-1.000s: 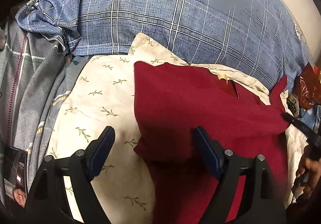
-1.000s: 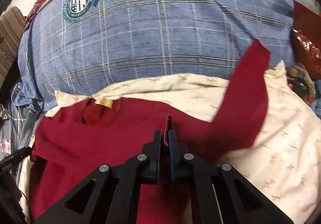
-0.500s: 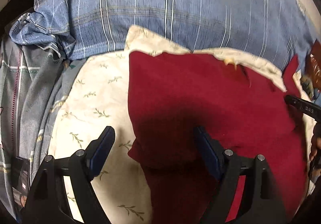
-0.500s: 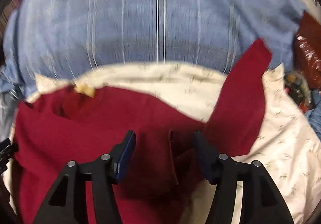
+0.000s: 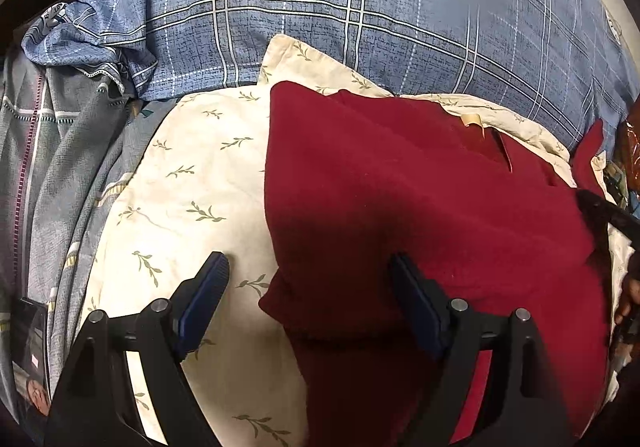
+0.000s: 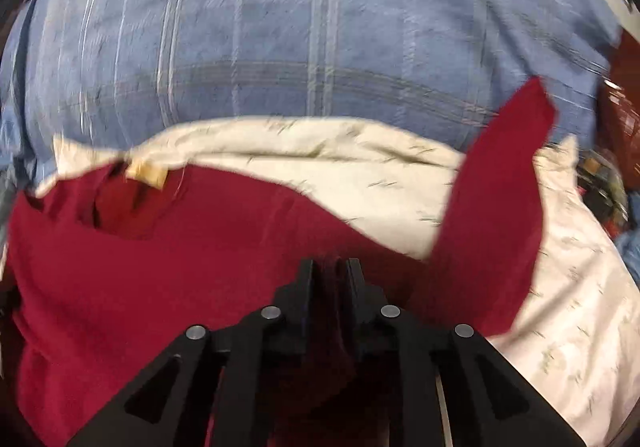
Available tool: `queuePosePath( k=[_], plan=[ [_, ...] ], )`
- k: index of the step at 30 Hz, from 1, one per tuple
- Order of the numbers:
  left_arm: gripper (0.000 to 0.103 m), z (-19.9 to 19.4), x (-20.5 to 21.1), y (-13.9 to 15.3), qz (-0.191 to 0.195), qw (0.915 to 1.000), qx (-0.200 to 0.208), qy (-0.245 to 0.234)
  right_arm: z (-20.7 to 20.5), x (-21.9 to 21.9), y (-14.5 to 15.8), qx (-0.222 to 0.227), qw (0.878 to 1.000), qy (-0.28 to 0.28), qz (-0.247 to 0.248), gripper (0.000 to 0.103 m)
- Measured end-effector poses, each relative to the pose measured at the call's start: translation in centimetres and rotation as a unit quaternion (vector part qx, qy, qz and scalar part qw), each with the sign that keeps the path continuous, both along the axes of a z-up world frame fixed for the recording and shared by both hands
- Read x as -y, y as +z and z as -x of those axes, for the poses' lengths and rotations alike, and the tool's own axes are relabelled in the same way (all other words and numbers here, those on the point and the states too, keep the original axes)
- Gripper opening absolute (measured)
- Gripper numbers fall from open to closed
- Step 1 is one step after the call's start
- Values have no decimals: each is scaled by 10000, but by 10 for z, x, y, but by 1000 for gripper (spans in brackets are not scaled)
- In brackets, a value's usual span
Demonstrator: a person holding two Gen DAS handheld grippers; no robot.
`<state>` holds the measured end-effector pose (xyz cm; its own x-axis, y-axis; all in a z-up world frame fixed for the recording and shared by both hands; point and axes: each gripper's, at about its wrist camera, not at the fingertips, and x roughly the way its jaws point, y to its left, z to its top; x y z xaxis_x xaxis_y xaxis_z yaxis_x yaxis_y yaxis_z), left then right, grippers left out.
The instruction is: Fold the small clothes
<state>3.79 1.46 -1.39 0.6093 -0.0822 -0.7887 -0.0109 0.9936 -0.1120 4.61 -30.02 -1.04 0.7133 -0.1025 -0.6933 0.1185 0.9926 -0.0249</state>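
Note:
A dark red shirt [image 5: 400, 207] lies on a cream leaf-print cloth [image 5: 188, 183], its left side folded inward and a tan neck label [image 5: 472, 119] at the far edge. My left gripper [image 5: 308, 295] is open, its fingers either side of the shirt's folded left edge. In the right wrist view the red shirt [image 6: 160, 271] fills the lower left, and one sleeve [image 6: 500, 207] lies out to the right over the cream cloth [image 6: 572, 307]. My right gripper [image 6: 330, 267] is shut on a pinch of the red fabric.
A blue plaid quilt [image 5: 360, 7] lies behind the cloth and also shows in the right wrist view [image 6: 300, 27]. Grey striped bedding [image 5: 48, 167] is bunched on the left. Red packaging and clutter [image 6: 616, 151] sit at the right.
My right gripper opened half a second ago and has now shut again on the red fabric. My left gripper stays open at the folded left edge.

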Motion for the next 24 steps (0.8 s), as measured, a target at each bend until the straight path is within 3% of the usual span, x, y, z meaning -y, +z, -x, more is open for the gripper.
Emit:
queuePosePath(
  k=[5,9,14,18,22,24],
  plan=[
    [83,4,3,5,-121,9998,139,21,30,-20,18,179,9987,457,-99,30],
    [83,10,7,13,-245,9991,346,21,40,-41,7,-16,9966,810,-174,33],
    [83,15,12,19,-236,9981,561,-43,35,-49,-10,-176,9962,816,-231,33],
    [83,7,14,13,-306,9984,478,-38,30,-48,-19,-264,9959,829,-230,33],
    [83,-1,11,6,-129,9994,308,77,32,-41,-13,-220,9954,833,-416,33],
    [83,-2,11,4,-114,9994,292,114,34,-39,-10,-168,9957,825,-398,37]
  ],
)
